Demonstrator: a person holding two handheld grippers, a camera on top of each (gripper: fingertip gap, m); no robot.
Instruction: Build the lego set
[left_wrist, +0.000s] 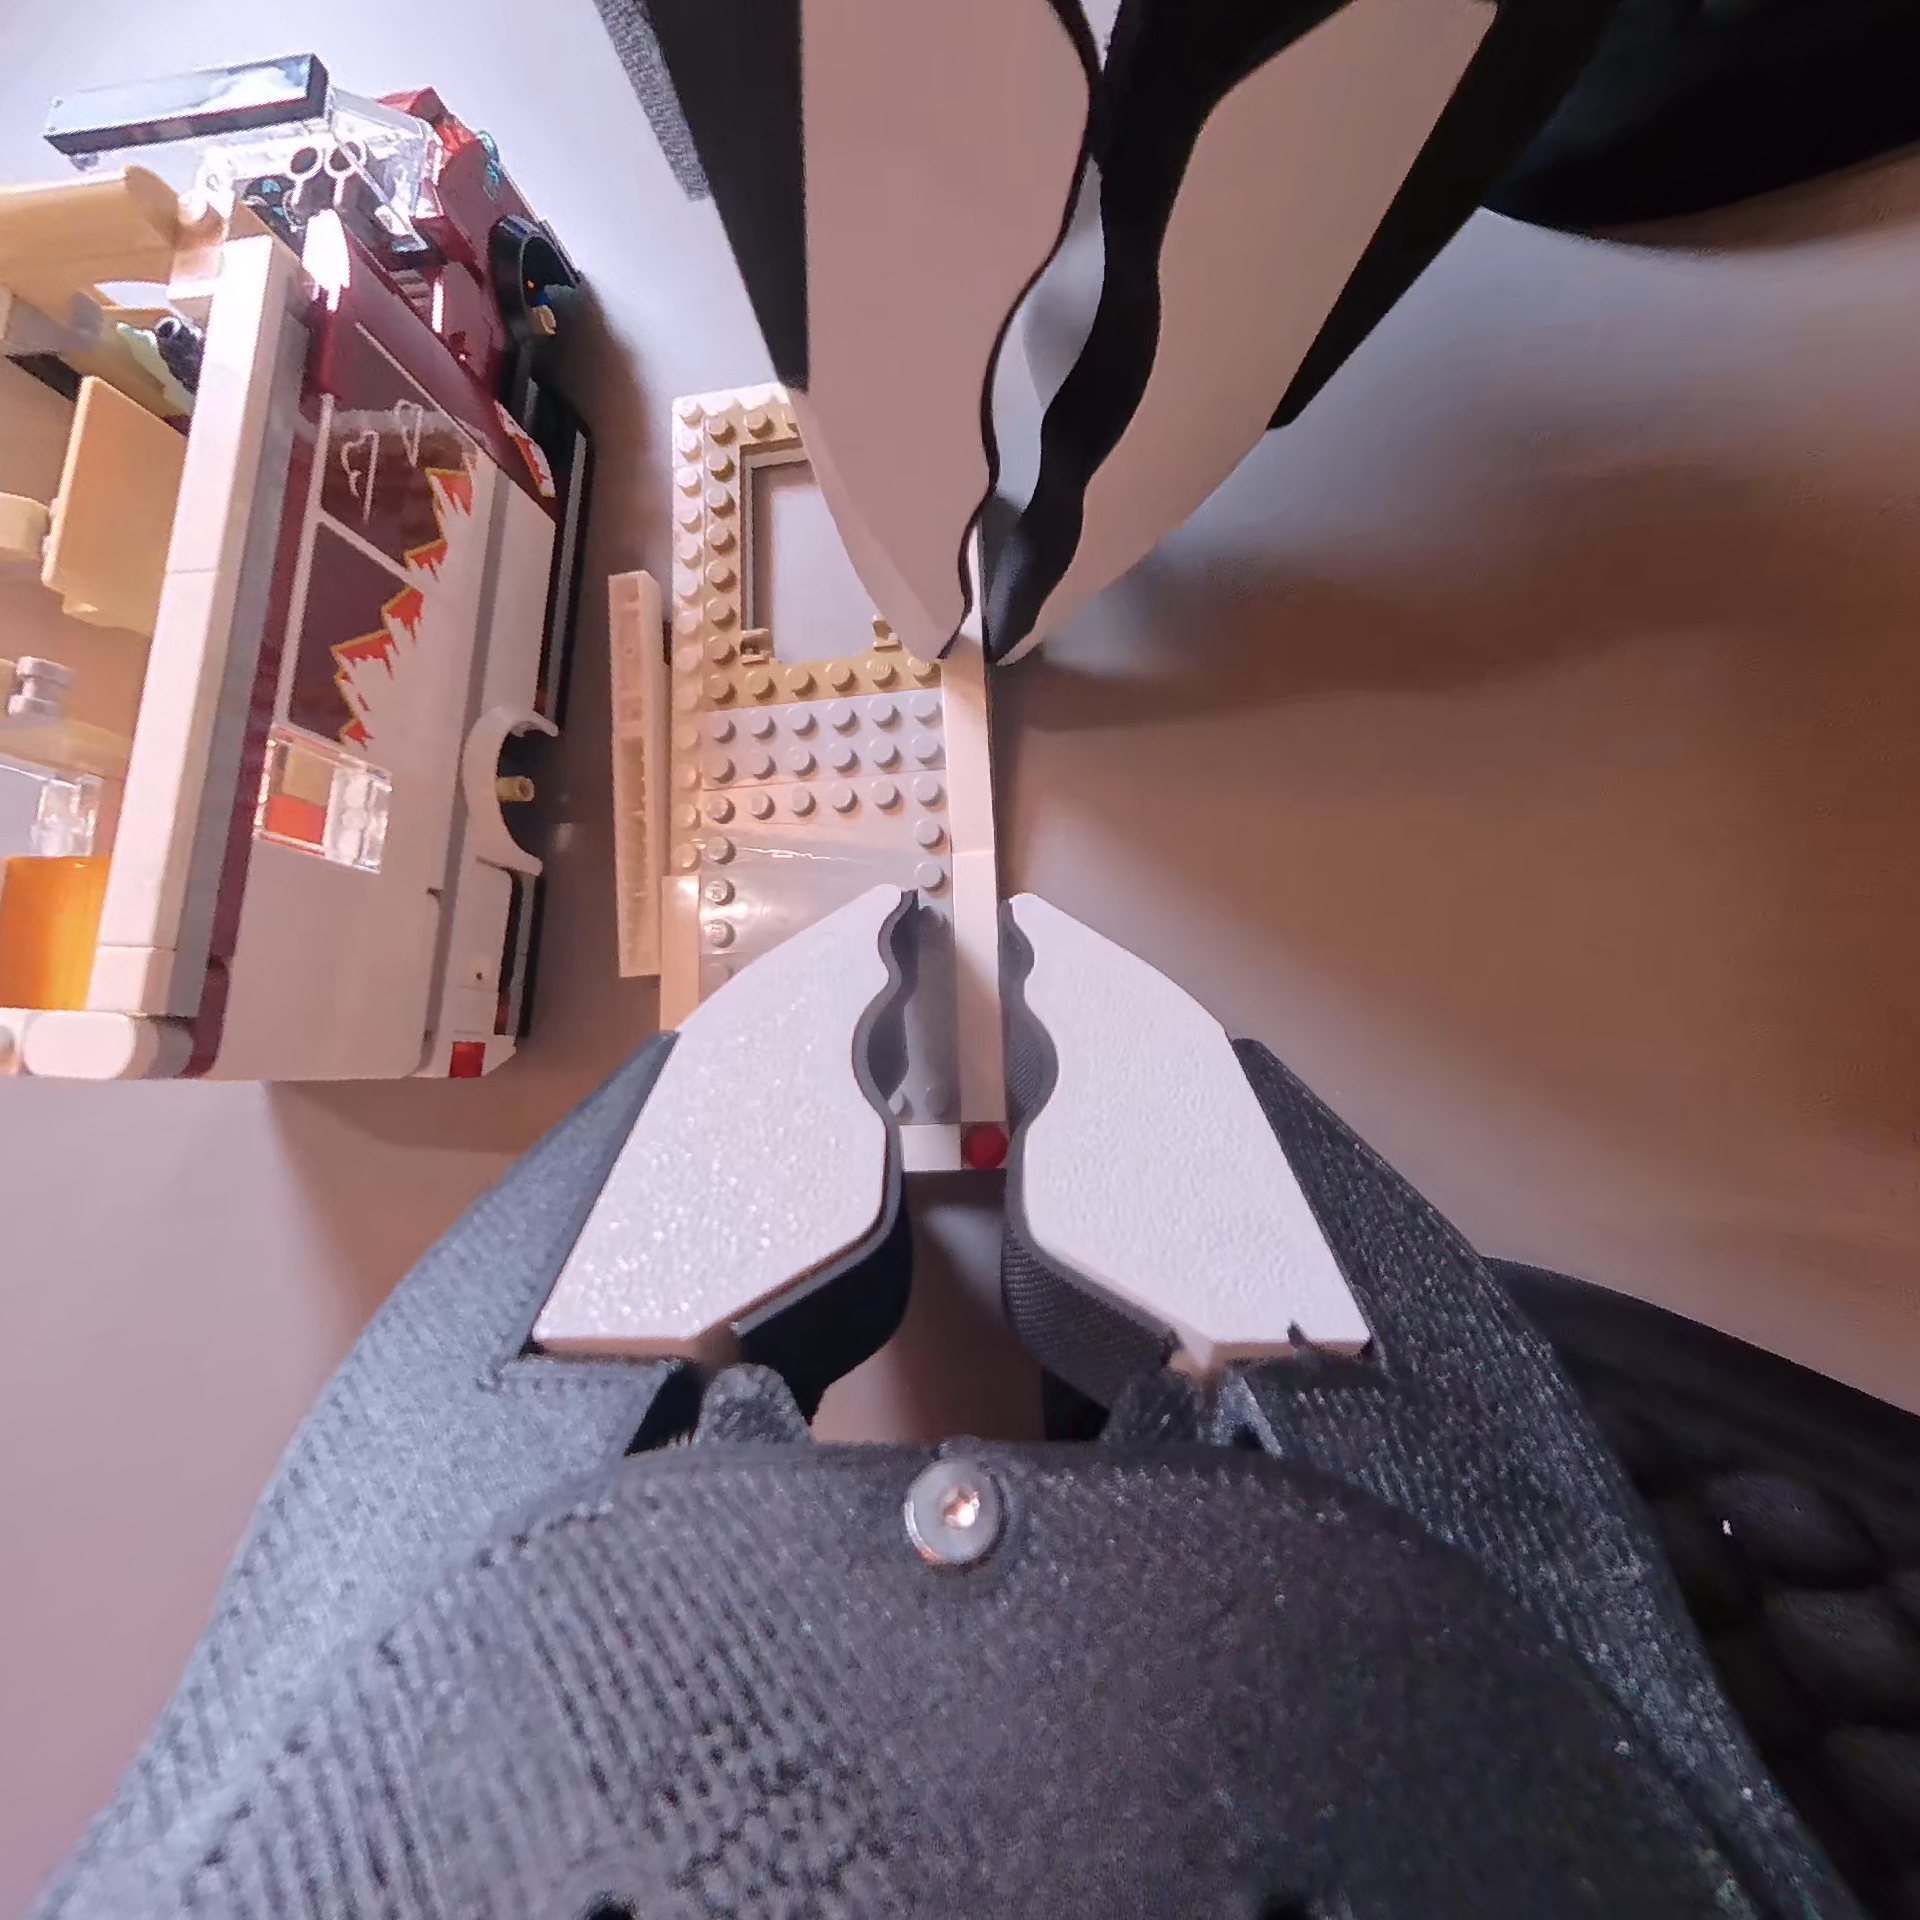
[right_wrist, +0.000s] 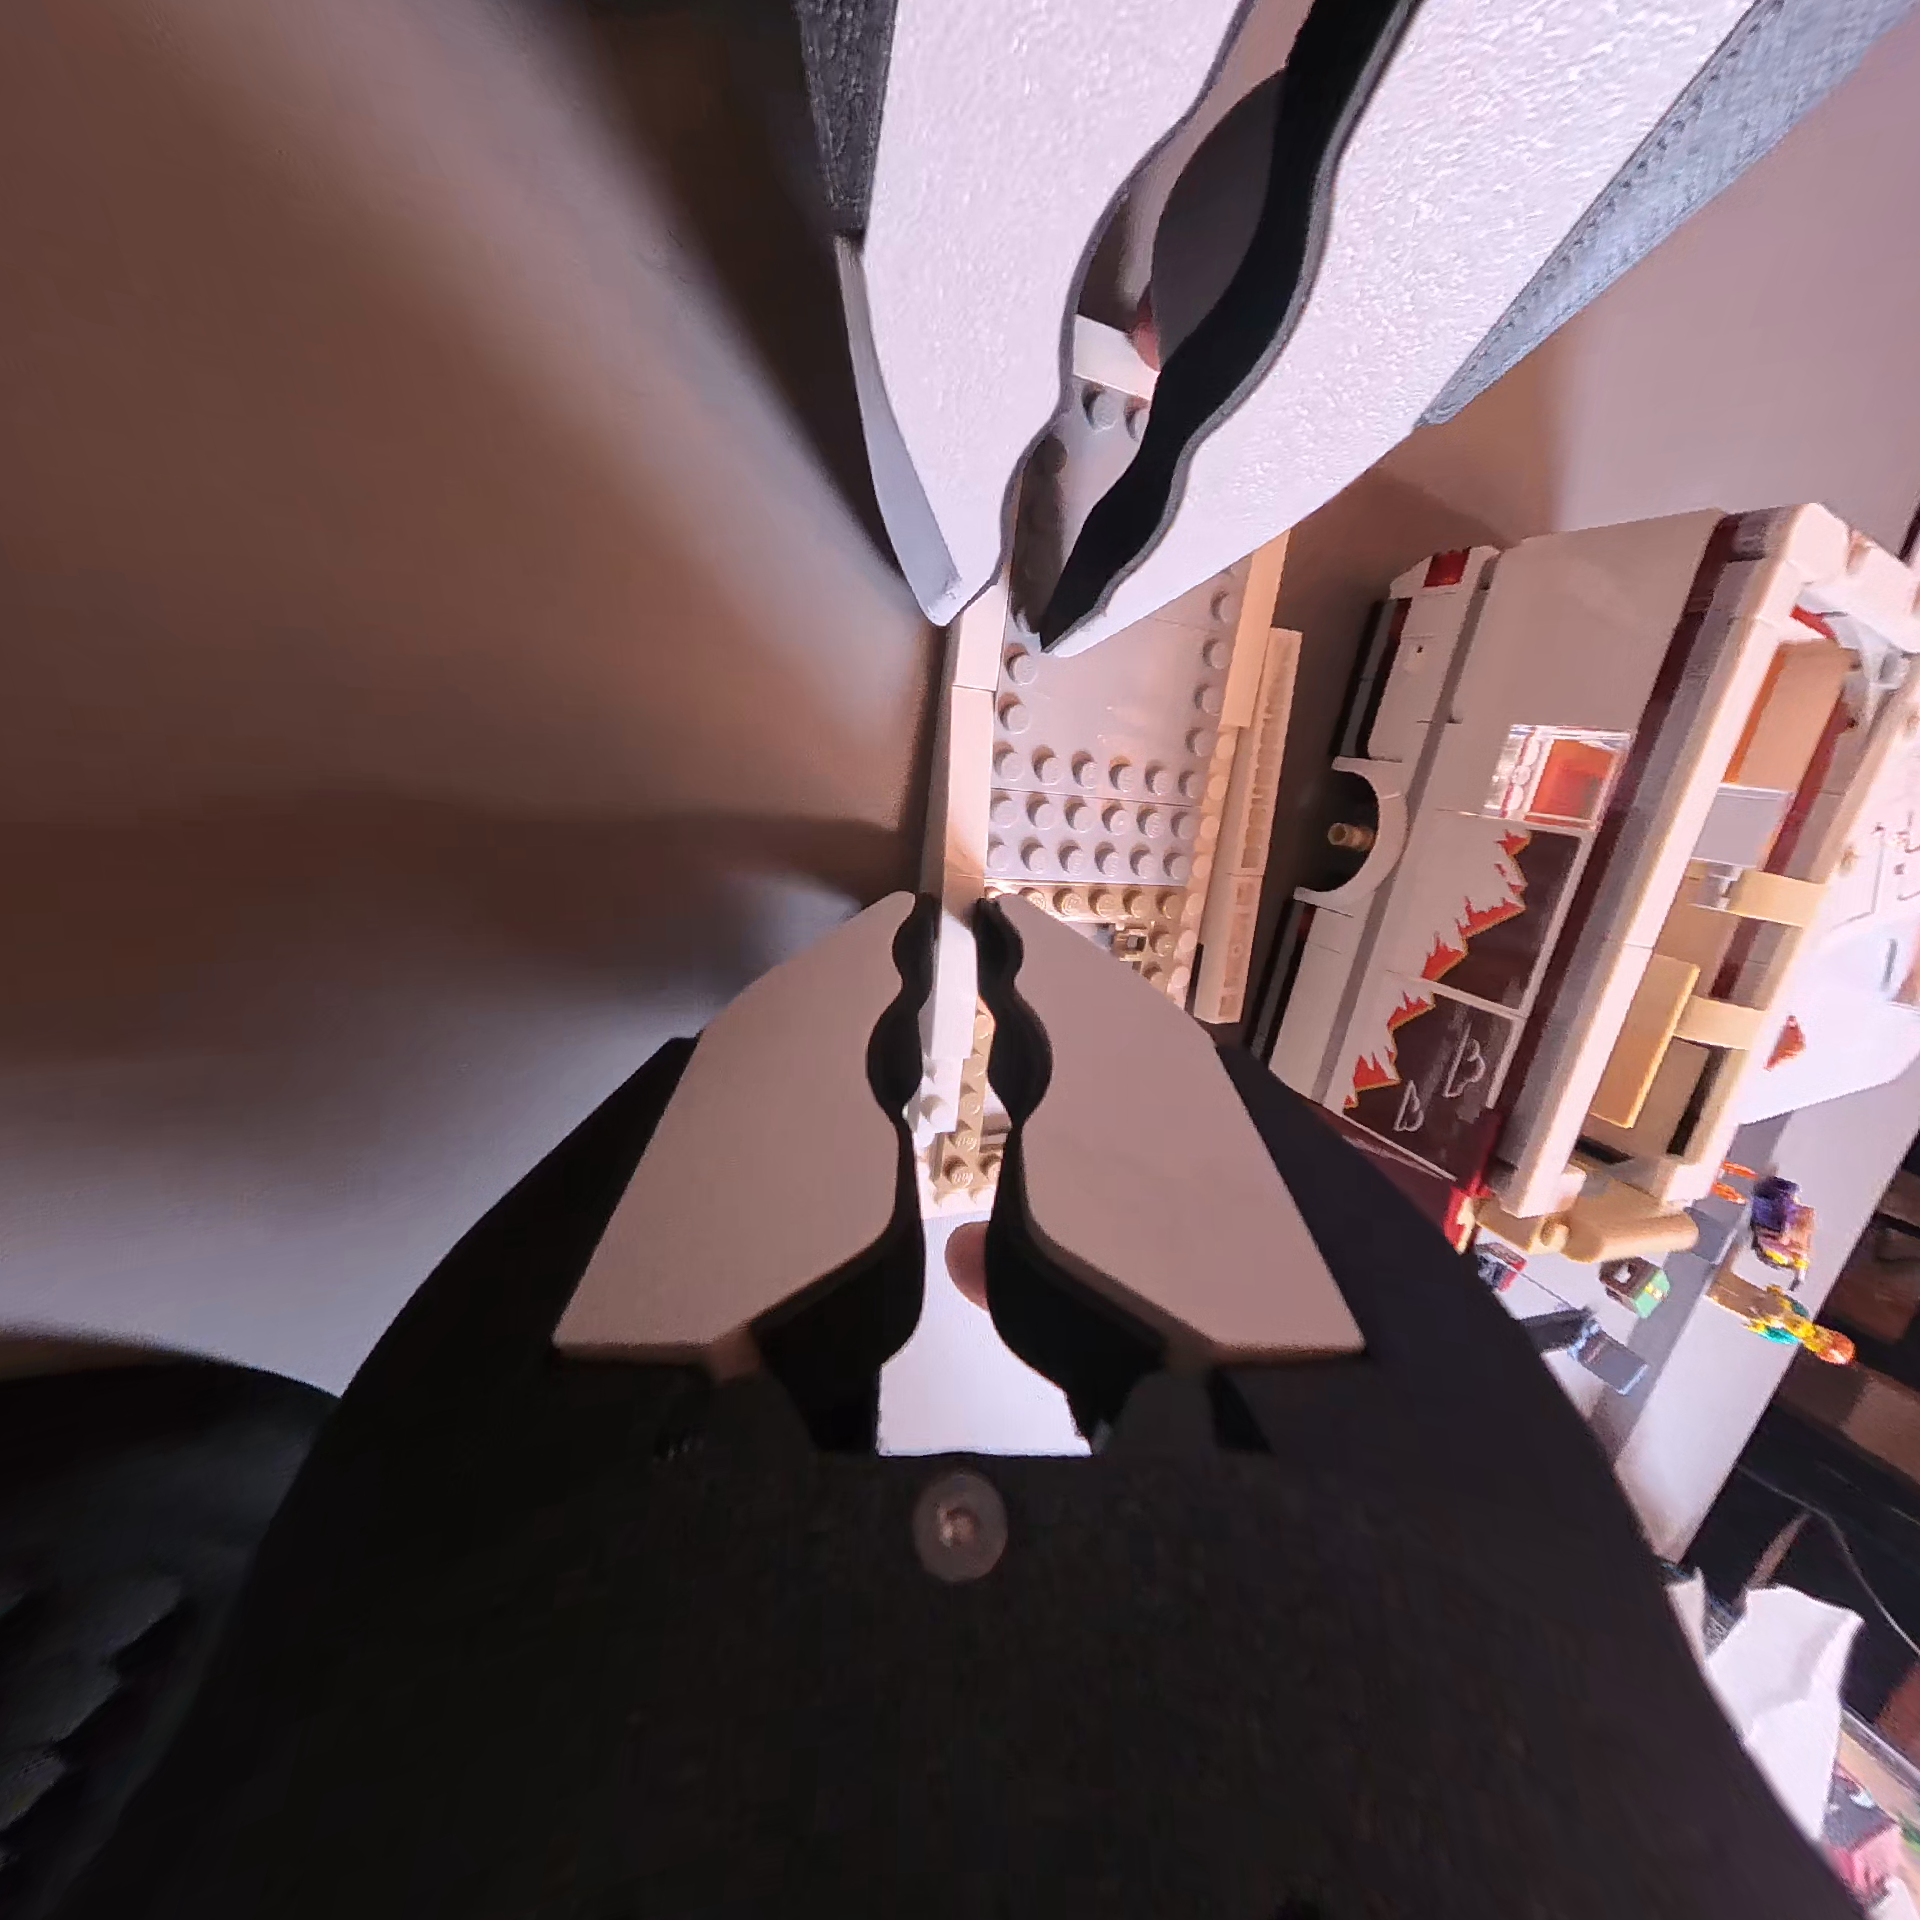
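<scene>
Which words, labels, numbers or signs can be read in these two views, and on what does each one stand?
No text can be read clearly in either view.
Toy brick van, dark red side panel: white drawn marks, not readable as words.
Studded brick plate: small raised marks on the studs, too small to read.
Elsewhere: none visible.

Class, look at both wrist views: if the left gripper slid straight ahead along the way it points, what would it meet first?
The left gripper, closed on one end of the brick panel, points along its white edge at the right gripper clamping the far end; it would likely meet that first, though depth is uncertain.
</scene>
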